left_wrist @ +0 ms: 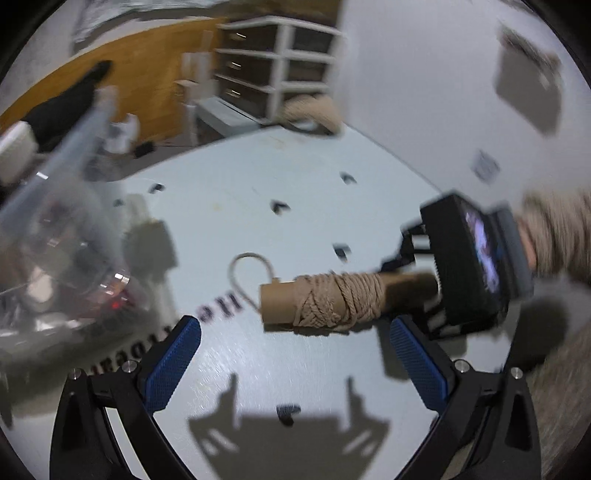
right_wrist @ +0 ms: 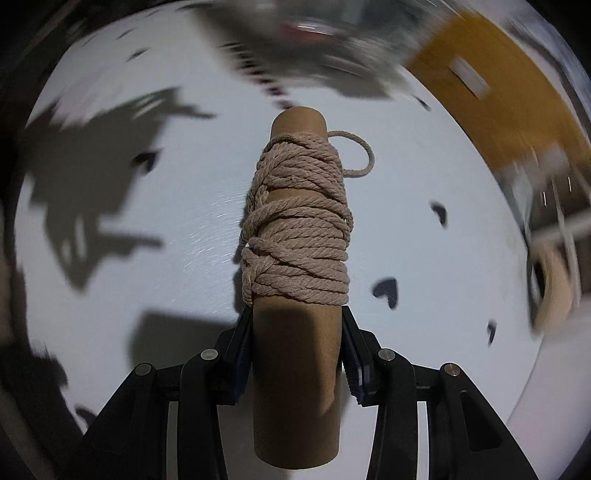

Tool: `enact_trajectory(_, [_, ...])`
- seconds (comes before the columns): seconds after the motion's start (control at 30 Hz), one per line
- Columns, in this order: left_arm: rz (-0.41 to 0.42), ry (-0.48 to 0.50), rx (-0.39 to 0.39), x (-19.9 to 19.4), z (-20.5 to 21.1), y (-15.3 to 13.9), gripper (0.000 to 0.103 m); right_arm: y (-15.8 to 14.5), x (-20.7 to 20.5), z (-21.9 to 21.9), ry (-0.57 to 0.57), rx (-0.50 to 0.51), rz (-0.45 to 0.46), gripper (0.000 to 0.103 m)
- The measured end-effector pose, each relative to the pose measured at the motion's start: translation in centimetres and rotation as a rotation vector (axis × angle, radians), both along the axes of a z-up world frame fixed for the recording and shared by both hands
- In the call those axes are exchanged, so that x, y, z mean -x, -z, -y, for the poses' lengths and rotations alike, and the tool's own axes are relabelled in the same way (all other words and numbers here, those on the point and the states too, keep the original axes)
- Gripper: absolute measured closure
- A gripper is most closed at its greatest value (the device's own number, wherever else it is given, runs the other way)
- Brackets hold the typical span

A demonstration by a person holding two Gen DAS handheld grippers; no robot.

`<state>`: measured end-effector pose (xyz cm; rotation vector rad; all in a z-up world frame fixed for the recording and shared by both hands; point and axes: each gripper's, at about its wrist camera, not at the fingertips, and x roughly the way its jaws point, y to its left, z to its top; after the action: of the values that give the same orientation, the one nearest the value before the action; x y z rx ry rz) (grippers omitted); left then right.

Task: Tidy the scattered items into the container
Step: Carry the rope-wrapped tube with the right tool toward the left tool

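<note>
A cardboard tube wound with beige rope [right_wrist: 295, 229] sits between the jaws of my right gripper [right_wrist: 297, 354], which is shut on the tube's bare lower part. In the left wrist view the same tube [left_wrist: 332, 299] hangs level above the white table [left_wrist: 258, 206], held by the right gripper [left_wrist: 439, 284] from the right. My left gripper [left_wrist: 295, 354] is open and empty, its blue pads [left_wrist: 173, 362] spread wide below the tube. A clear plastic container [left_wrist: 62, 236] with items inside stands at the left, blurred.
Small black marks [left_wrist: 279, 206] dot the table. White shelves with dark drawers [left_wrist: 273, 66] and a coil of rope [left_wrist: 314, 110] stand beyond the table's far edge. A wall [left_wrist: 424, 74] rises at the right. The container shows blurred at the top of the right wrist view [right_wrist: 314, 33].
</note>
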<state>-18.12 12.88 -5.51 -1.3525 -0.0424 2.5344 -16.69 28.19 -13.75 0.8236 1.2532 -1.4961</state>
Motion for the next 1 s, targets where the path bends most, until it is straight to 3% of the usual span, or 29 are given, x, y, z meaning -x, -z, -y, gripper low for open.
enact_trajectory(0.07, [0.039,0.023,-0.032,-0.1,0.1,1.2,0.001,-0.1,-1.5,-0.4,-0.099,-0.010,-0.047,0.060])
enact_trajectory(0.17, [0.110,-0.019,-0.108,0.5,1.0,3.2,0.002,0.3,-2.9,-1.5,-0.275,-0.025,-0.132,0.060])
enact_trajectory(0.23, [0.171,-0.047,-0.153,1.1,1.6,4.7,0.006,0.5,-2.8,-1.8,-0.333,-0.040,-0.158,0.060])
enact_trajectory(0.33, [0.258,-0.084,-0.198,1.5,2.2,6.7,0.030,1.0,-2.1,-1.4,-0.343,-0.059,-0.155,0.060])
enact_trajectory(0.47, [0.340,-0.114,-0.314,1.6,2.9,8.4,0.033,1.3,-1.3,-0.7,-0.339,-0.051,-0.148,0.060])
enact_trajectory(0.6, [0.376,-0.116,-0.427,1.7,3.2,9.1,0.044,1.8,-0.4,0.1,-0.332,-0.044,-0.135,0.060])
enact_trajectory(0.87, [0.379,-0.052,-0.505,2.4,2.2,8.6,0.047,1.9,-0.2,-0.1,-0.337,-0.021,-0.117,0.060])
enact_trajectory(0.93, [0.388,-0.058,-0.528,2.6,2.3,8.8,0.067,1.8,0.1,-0.1,-0.324,-0.013,-0.102,0.060])
enact_trajectory(1.0, [0.388,-0.053,-0.558,2.7,2.3,8.8,0.070,1.7,0.4,0.0,-0.302,-0.008,-0.086,0.060])
